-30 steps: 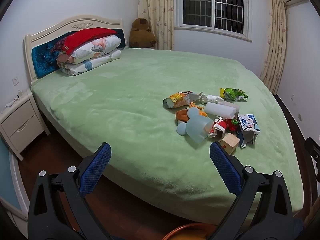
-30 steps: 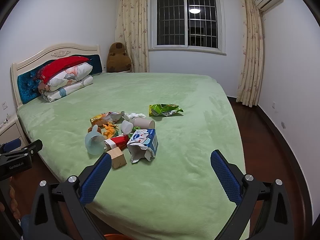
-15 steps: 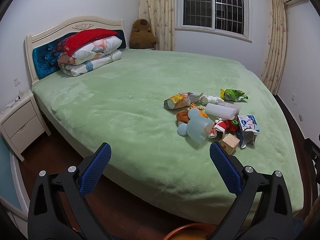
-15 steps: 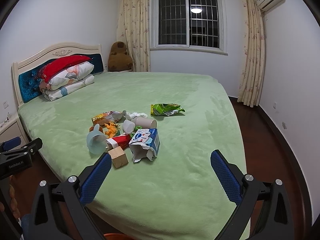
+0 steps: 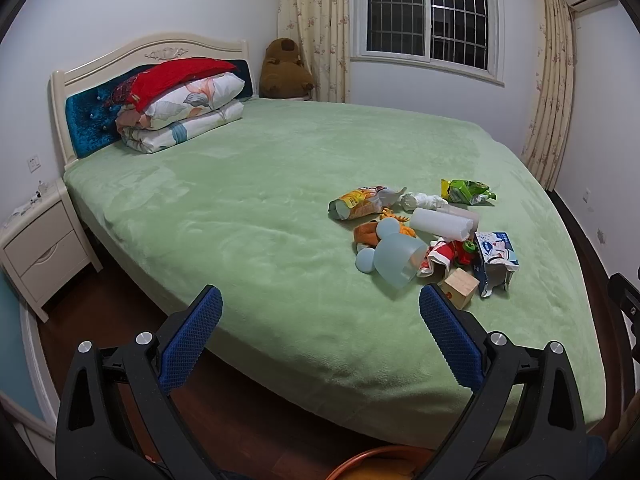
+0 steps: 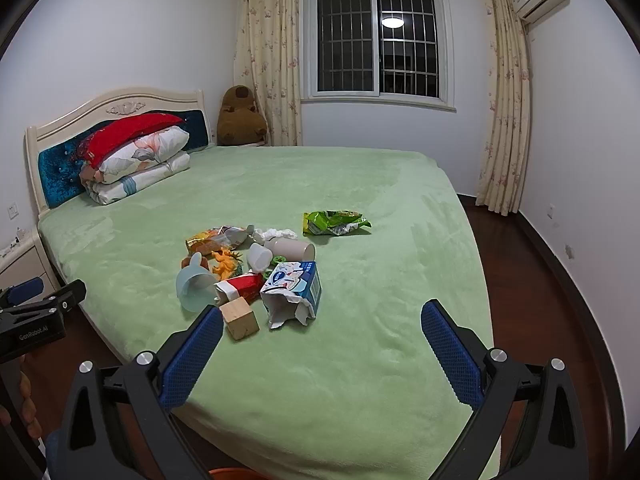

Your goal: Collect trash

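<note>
Left gripper (image 5: pixel 320 328): jaws apart, holding nothing; "GenRobot.AI" legible on its body, right-wrist view's left edge.
Right gripper (image 6: pixel 322 340): jaws apart, holding nothing.
Blue-white carton (image 6: pixel 294 286): torn, frame centre; print unreadable.

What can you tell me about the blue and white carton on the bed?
The blue and white carton looks like thin printed cardboard, lying on its side on the green bedspread. Its near end is torn open, with ragged white flaps. It sits at the near right of the litter pile, against a red and white wrapper and close to a wooden block. Neither gripper touches it.
</note>
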Action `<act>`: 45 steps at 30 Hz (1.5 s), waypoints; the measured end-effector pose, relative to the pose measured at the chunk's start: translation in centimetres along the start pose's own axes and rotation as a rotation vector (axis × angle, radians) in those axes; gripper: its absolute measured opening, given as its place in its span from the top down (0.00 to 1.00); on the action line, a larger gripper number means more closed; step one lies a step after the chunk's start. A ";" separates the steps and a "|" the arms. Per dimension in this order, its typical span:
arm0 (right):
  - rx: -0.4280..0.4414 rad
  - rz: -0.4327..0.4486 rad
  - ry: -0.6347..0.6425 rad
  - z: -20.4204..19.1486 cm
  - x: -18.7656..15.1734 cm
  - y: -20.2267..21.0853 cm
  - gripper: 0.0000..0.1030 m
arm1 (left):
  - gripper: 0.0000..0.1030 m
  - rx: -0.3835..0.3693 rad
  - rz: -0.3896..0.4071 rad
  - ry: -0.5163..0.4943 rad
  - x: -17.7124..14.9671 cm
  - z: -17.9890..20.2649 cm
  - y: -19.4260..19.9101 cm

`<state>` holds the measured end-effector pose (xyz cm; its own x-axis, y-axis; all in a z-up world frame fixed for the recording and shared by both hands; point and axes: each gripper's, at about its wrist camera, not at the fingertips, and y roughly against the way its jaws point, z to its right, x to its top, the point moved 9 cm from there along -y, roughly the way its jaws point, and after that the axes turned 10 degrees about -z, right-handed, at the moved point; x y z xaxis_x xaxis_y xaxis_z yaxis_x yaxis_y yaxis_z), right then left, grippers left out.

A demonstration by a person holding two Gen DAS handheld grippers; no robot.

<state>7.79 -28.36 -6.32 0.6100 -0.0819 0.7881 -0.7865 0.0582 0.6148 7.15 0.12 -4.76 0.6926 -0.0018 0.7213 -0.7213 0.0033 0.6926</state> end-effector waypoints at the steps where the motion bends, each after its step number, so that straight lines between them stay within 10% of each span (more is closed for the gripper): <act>1: 0.000 0.001 -0.001 0.0 0.0 0.0 0.05 | 0.06 0.003 0.001 0.001 0.0 0.0 0.0; 45: 0.014 -0.009 0.003 -0.3 -0.3 0.0 0.05 | 0.06 0.005 -0.011 0.005 -0.1 -0.2 0.0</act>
<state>7.66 -28.04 -6.53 0.6175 -0.0798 0.7825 -0.7821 0.0435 0.6217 7.09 0.36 -4.83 0.7002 0.0036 0.7139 -0.7139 -0.0016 0.7002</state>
